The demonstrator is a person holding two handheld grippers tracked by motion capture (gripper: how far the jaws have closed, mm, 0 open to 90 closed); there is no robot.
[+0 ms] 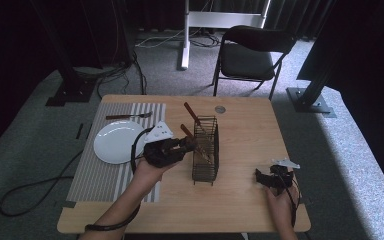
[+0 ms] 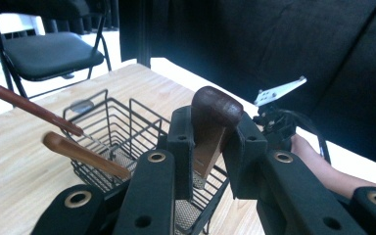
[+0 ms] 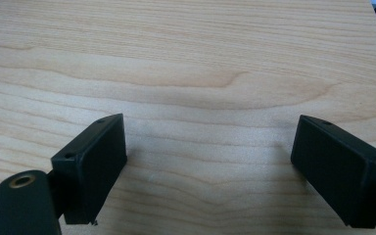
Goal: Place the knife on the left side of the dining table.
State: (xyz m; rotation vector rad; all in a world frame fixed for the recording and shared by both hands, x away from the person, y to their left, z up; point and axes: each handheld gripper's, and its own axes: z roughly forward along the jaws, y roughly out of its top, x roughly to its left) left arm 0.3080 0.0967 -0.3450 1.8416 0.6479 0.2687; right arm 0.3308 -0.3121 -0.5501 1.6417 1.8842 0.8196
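At the centre of the light wooden table (image 1: 245,130), the left gripper (image 1: 187,145) is clenched on the dark brown wooden handle of a utensil (image 2: 209,128), which stands upright between its black jaws, just above the black wire cutlery basket (image 1: 206,150). Two other brown-handled utensils (image 2: 54,132) lean out of this basket toward ten o'clock. At nine o'clock from the basket a round white plate (image 1: 115,142) lies on a grey striped placemat (image 1: 100,175). At four o'clock, well apart, the right gripper (image 3: 208,166) rests released, its jaws wide over bare wood
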